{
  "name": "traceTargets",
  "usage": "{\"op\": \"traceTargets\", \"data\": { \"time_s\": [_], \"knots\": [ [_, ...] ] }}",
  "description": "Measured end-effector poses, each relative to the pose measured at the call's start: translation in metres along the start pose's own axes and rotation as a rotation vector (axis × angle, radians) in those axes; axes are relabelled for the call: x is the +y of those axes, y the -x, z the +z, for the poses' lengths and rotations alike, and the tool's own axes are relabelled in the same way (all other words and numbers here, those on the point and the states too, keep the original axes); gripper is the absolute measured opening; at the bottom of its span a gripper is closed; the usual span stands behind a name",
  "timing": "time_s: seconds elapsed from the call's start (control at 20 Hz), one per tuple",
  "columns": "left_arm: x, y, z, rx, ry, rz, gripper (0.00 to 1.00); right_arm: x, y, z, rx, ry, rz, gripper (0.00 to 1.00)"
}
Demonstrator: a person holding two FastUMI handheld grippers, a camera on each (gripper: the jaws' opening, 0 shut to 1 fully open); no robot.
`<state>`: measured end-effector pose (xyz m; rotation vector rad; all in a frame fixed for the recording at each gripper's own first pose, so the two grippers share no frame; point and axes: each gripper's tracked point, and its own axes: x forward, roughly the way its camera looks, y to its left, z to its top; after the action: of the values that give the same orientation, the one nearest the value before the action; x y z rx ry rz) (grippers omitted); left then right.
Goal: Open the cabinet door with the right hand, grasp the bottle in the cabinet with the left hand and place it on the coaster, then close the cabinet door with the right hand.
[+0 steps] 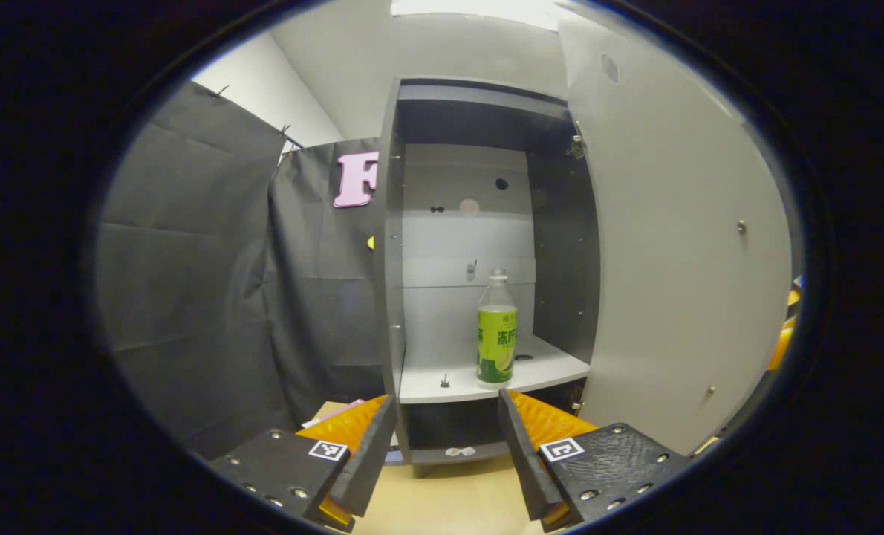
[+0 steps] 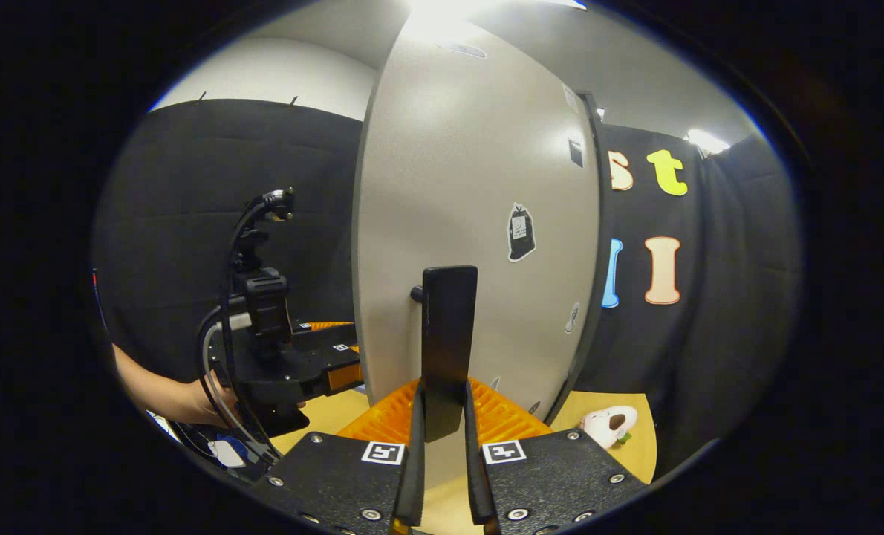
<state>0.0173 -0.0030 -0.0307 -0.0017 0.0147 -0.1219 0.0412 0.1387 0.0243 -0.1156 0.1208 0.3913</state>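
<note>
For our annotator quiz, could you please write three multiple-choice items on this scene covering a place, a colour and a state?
1. Where does the clear plastic bottle with the green label stand?
A. on the grey cabinet's white shelf
B. on the tabletop
C. between the left tongs

2. What colour is its label?
A. red
B. green
C. blue

3. How is the pale grey cabinet door?
A. shut
B. removed
C. swung open

1 A: it rests upright on the shelf.
2 B: the wrap is green.
3 C: the right tongs clamp its black bar handle.
</note>
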Motion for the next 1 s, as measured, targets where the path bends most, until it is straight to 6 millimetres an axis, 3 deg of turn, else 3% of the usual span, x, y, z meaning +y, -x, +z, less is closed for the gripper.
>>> {"op": "traceTargets", "data": {
  "time_s": [0.4, 0.55, 0.65, 0.9, 0.95, 1.0],
  "knots": [
    [-0.039, -0.058, -0.001, 0.037, -0.004, 0.016, 0.77, -0.018, 0.022, -0.004, 0.002, 0.117, -0.199, 0.23],
    [-0.051, -0.073, 0.007, 0.019, -0.047, 0.002, 0.80, -0.016, 0.045, -0.006, -0.007, 0.031, -0.234, 0.23],
    [-0.065, -0.083, 0.009, 0.015, -0.051, -0.023, 0.76, -0.013, 0.055, -0.007, -0.007, -0.011, -0.258, 0.23],
    [-0.094, -0.108, 0.008, 0.009, -0.064, -0.074, 0.80, -0.021, 0.084, -0.013, 0.001, -0.072, -0.347, 0.27],
    [-0.098, -0.113, 0.008, 0.009, -0.063, -0.078, 0.80, -0.023, 0.092, -0.012, 0.001, -0.096, -0.360, 0.22],
    [-0.101, -0.117, 0.008, 0.010, -0.059, -0.077, 0.80, -0.027, 0.098, -0.012, 0.005, -0.117, -0.376, 0.30]
  ]
}}
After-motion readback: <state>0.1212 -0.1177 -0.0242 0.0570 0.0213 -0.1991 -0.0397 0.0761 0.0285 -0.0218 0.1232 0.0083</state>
